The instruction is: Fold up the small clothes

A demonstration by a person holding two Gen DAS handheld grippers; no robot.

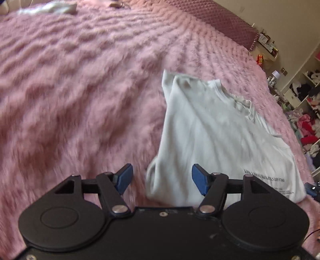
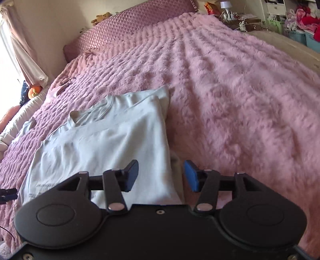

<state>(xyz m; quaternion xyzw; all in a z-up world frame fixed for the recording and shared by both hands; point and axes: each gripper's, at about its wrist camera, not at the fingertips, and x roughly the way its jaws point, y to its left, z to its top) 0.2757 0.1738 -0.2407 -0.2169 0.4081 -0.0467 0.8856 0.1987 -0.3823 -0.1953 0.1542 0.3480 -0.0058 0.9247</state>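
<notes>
The blanket (image 1: 80,90) is pink and fluffy with wavy lines. The shirt (image 1: 210,130) is white with small black words at 4 o'clock. The pillow (image 2: 130,26) is dark pink with a bumpy diamond pattern. The fingers (image 2: 191,176) have blue pads on black arms.

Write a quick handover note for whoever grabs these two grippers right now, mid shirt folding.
Left gripper: open, nothing between the pads, at the shirt's near left edge.
Right gripper: open, empty, over the shirt's near right edge.
White T-shirt: lies on the pink fuzzy blanket, collar away from you, printed text near the hem.
Done: one side looks folded in, giving a straight long edge.
Left: probably the other side, which still spreads wide, then fold hem toward collar. More pale clothing lies at the far edge.
</notes>
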